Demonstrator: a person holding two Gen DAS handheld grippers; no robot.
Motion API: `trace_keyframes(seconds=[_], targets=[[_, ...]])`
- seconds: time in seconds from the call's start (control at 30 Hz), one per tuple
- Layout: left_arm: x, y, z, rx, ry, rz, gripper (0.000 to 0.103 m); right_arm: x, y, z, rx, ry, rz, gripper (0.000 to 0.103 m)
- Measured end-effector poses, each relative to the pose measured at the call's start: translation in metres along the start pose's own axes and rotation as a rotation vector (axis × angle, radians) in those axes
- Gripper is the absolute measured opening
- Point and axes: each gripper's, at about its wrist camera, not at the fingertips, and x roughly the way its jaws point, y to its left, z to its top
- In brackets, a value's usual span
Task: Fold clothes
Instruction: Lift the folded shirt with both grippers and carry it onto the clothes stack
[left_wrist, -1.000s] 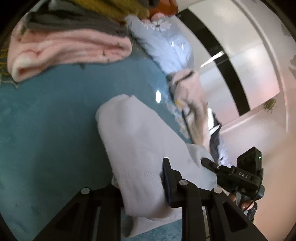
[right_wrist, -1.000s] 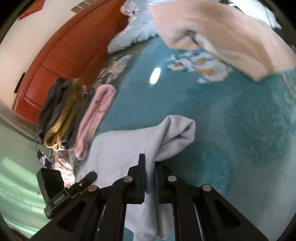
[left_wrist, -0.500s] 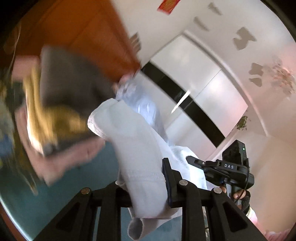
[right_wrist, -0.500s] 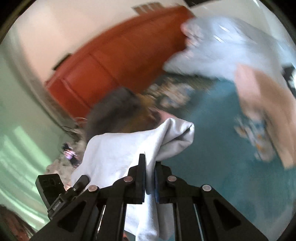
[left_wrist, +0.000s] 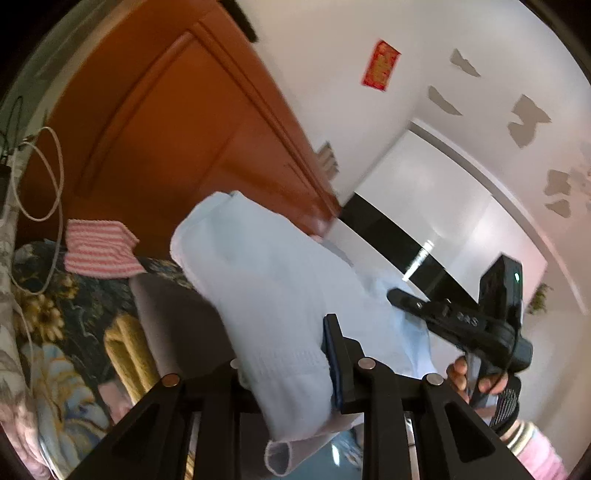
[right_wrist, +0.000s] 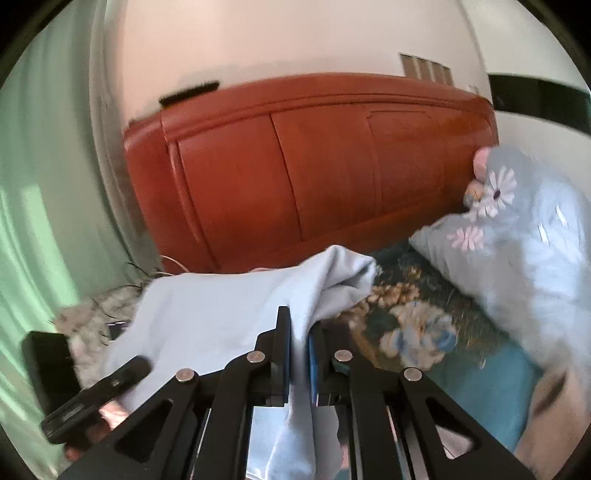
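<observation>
A folded pale blue garment (left_wrist: 273, 288) hangs in the air between both grippers; it also shows in the right wrist view (right_wrist: 221, 314). My left gripper (left_wrist: 288, 365) is shut on its near edge, the cloth bunched between the fingers. My right gripper (right_wrist: 299, 354) is shut on the other edge, with cloth drooping below the jaws. The right gripper (left_wrist: 461, 325) also shows in the left wrist view, and the left gripper (right_wrist: 92, 387) in the right wrist view. Under the garment lies a stack of folded clothes, grey (left_wrist: 170, 325) and mustard (left_wrist: 129, 350).
A red-brown wooden headboard (right_wrist: 314, 177) rises behind the bed. A pink striped cloth (left_wrist: 99, 251) lies by it with white cables (left_wrist: 40, 173). A flowered dark bedspread (right_wrist: 406, 314) and a pale blue flowered pillow (right_wrist: 517, 229) lie to the right.
Both grippers lifted the pale blue garment off the teal bedspread and carried it toward the headboard, over the stack of folded clothes. Both stayed shut on it.
</observation>
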Motion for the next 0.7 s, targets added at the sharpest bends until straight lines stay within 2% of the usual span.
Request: trace_keyframes(seconds=[0.13, 0.2, 0.33, 0.43, 0.47, 0.53, 0.63, 0.7], targets=[[0.029, 0.018, -0.022, -0.026, 0.026, 0.066, 0.025, 0.054, 0.007, 0.008, -0.102, 0.068, -0.067, 0.008], [0.034, 0.022, -0.029, -0.026, 0.03, 0.074, 0.025, 0.079, 0.007, 0.005, -0.137, 0.106, -0.094, 0.008], [0.039, 0.028, -0.042, -0.019, 0.031, 0.074, 0.028, 0.112, -0.012, -0.016, -0.109, 0.163, -0.112, 0.008], [0.028, 0.026, -0.041, -0.016, 0.001, 0.098, 0.029, 0.112, -0.027, -0.021, -0.059, 0.137, -0.103, 0.013], [0.024, 0.025, -0.041, -0.014, -0.011, 0.107, 0.03, 0.109, -0.032, -0.02, -0.033, 0.121, -0.107, 0.023], [0.015, 0.023, -0.039, -0.012, -0.035, 0.125, 0.037, 0.099, -0.04, -0.016, 0.008, 0.073, -0.14, 0.025], [0.0, 0.021, -0.037, -0.013, -0.07, 0.147, 0.039, 0.079, -0.047, -0.013, 0.078, 0.015, -0.131, 0.025], [-0.002, 0.015, -0.034, -0.008, -0.076, 0.133, 0.039, 0.066, -0.049, -0.013, 0.108, -0.011, -0.114, 0.025]])
